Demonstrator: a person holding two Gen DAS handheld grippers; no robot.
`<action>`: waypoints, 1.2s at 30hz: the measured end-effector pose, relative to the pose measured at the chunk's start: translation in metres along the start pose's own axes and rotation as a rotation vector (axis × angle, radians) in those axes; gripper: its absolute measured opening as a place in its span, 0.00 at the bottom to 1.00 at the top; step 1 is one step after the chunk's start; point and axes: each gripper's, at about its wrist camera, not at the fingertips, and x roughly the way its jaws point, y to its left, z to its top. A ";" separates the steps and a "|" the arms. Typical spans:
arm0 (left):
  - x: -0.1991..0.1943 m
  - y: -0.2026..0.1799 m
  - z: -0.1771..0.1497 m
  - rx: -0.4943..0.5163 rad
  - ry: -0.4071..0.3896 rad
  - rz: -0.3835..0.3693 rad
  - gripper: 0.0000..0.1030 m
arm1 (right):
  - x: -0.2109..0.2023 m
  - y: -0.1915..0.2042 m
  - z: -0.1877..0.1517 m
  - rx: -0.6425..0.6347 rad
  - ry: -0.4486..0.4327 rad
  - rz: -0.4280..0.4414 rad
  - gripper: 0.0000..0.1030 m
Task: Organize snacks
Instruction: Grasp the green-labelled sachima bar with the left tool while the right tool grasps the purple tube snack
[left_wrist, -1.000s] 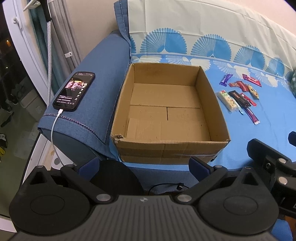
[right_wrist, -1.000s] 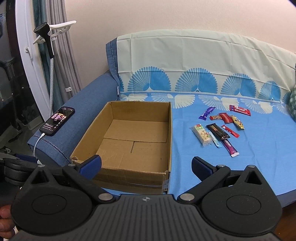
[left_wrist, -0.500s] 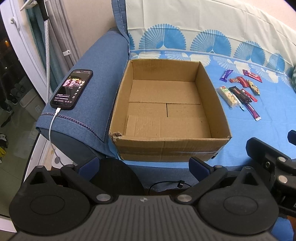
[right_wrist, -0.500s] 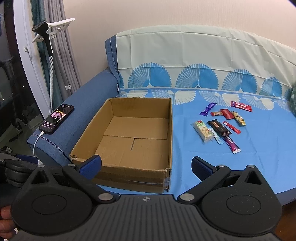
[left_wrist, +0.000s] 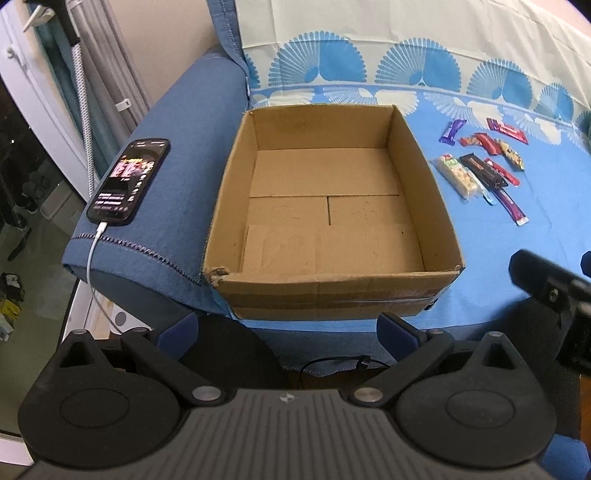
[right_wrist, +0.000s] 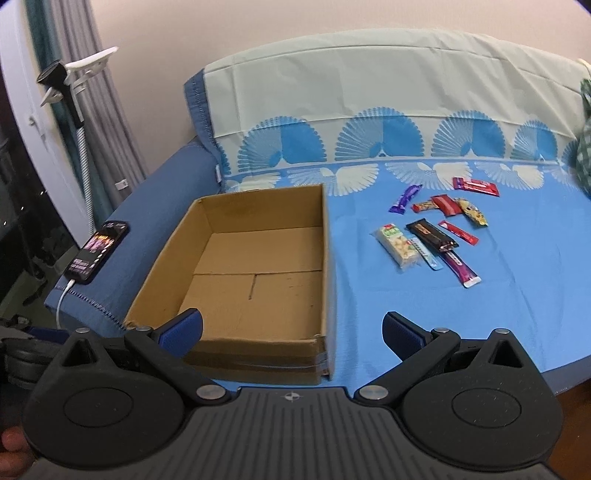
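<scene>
An empty brown cardboard box (left_wrist: 332, 273) (right_wrist: 325, 266) sits on the blue sofa cover. Several wrapped snack bars lie loose to its right, among them a pale nut bar (right_wrist: 398, 246) (left_wrist: 458, 176), a dark bar (right_wrist: 431, 235) and a purple stick (right_wrist: 460, 268). My left gripper (left_wrist: 284, 334) hangs open in front of the box's near wall, nothing between its fingers. My right gripper (right_wrist: 291, 328) is open too, over the box's near right corner, well short of the snacks. Part of the right gripper (left_wrist: 550, 291) shows at the left wrist view's right edge.
A phone (left_wrist: 129, 181) (right_wrist: 96, 251) on a white charging cable lies on the blue sofa arm left of the box. A stand with a clamp (right_wrist: 70, 81) and curtains rise at the far left. The sofa back (right_wrist: 369, 110) runs behind.
Both grippers have moved forward toward the sofa and slightly up. The right wrist view has swung right, so box and snacks look nearer. Nothing was grasped.
</scene>
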 end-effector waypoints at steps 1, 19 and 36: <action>0.001 -0.004 0.003 0.008 0.003 0.000 1.00 | 0.002 -0.006 0.001 0.005 -0.017 -0.004 1.00; 0.062 -0.174 0.137 0.051 0.117 -0.247 1.00 | 0.060 -0.215 0.032 0.221 -0.021 -0.290 1.00; 0.310 -0.314 0.238 0.033 0.261 -0.081 1.00 | 0.309 -0.310 0.040 0.063 0.262 -0.189 1.00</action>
